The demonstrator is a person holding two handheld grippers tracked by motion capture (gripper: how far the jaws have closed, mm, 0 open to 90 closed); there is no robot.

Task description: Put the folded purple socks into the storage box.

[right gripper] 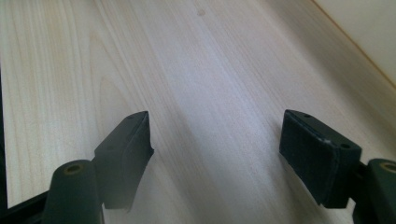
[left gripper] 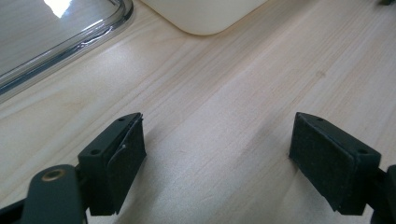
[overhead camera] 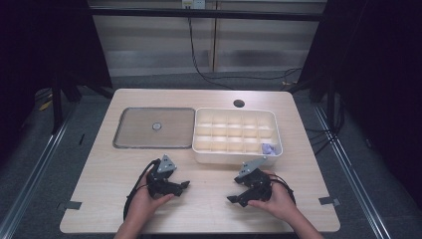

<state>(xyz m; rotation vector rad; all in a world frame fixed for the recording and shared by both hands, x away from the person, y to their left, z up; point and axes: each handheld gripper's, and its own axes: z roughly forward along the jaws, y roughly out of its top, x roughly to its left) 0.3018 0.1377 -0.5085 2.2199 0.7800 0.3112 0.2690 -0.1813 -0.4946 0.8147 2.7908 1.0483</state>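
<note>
A person's hands hold two black grippers low over the pale wood table (overhead camera: pixel 209 209). My left gripper (overhead camera: pixel 185 185) points right, in front of the clear lid; its jaws stand wide apart in the left gripper view (left gripper: pixel 217 156) with bare wood between them. My right gripper (overhead camera: pixel 233 200) points left, in front of the white box; it is open too (right gripper: pixel 217 151) and holds nothing. The white compartment box (overhead camera: pixel 235 135) has a small purple item (overhead camera: pixel 269 148) in its near right cell. The clear lid (overhead camera: pixel 154 127) lies flat to its left.
A round cable hole (overhead camera: pixel 239 103) sits near the table's far edge. Tape marks (overhead camera: pixel 329 201) lie at the near corners. In the left gripper view the lid's rim (left gripper: pixel 70 44) and the box's corner (left gripper: pixel 205 18) lie just ahead of the jaws.
</note>
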